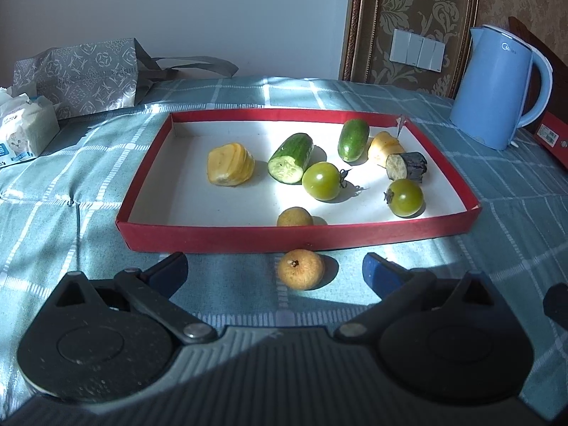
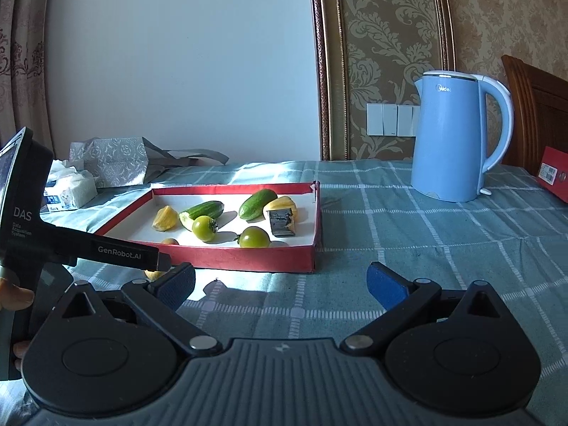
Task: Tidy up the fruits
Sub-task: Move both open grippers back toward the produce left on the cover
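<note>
- Red-walled tray (image 1: 298, 238) on the checked worktop (image 1: 106, 177) is the landmark; going left to right inside it lie a yellow slice (image 1: 230, 165), a cut cucumber (image 1: 291, 158), a green tomato (image 1: 321, 181), a second cucumber (image 1: 353, 140), an eggplant chunk (image 1: 406, 167) and another tomato (image 1: 405, 197), with a small tan fruit (image 1: 294, 217) at the near wall.
- One tan round fruit (image 1: 300, 269) sits outside, just in front of the tray's near wall.
- Left gripper (image 1: 277, 271) hovers with jaws spread wide on either side of that fruit, not touching it.
- Right gripper (image 2: 282, 282), right of the tray's near corner, stands fully open and empty.
- Judged step: collecting the last stray fruit. Next calls for closing gently on it, then lifting it over the wall.
</note>
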Available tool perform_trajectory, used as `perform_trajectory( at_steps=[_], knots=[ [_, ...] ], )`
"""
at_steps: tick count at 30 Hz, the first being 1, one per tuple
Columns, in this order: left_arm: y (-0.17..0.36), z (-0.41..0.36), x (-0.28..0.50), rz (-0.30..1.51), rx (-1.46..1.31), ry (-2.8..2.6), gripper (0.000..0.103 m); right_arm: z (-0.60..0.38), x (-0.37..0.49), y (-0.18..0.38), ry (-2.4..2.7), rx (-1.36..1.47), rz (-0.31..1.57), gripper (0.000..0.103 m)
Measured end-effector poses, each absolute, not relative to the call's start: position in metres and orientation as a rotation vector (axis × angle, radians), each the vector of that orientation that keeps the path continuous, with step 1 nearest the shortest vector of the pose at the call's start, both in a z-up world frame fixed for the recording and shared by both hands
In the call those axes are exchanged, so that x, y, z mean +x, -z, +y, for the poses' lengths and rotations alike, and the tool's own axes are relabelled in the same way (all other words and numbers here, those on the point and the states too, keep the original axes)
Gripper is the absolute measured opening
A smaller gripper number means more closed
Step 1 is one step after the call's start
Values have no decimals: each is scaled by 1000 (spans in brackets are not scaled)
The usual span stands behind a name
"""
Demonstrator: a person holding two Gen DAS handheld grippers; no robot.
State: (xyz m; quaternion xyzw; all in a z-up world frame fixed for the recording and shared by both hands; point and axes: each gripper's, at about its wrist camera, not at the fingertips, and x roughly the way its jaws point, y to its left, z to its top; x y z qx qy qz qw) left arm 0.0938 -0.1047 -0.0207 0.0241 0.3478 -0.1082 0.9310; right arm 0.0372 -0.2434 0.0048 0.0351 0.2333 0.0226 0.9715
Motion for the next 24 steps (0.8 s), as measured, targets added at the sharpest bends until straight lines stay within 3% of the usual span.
perform_trajectory(
  at_steps=[6,19,24],
  knots=[
    [28,-109,107,749,32,208,103,-258,35,1,-145,196,464,103],
    [39,-118,108,741,104,194,103,-257,30,2,-171,163,438,103],
    [42,-115,112,755,88,203,91,-252,30,5,-146,127,426,103]
  ],
)
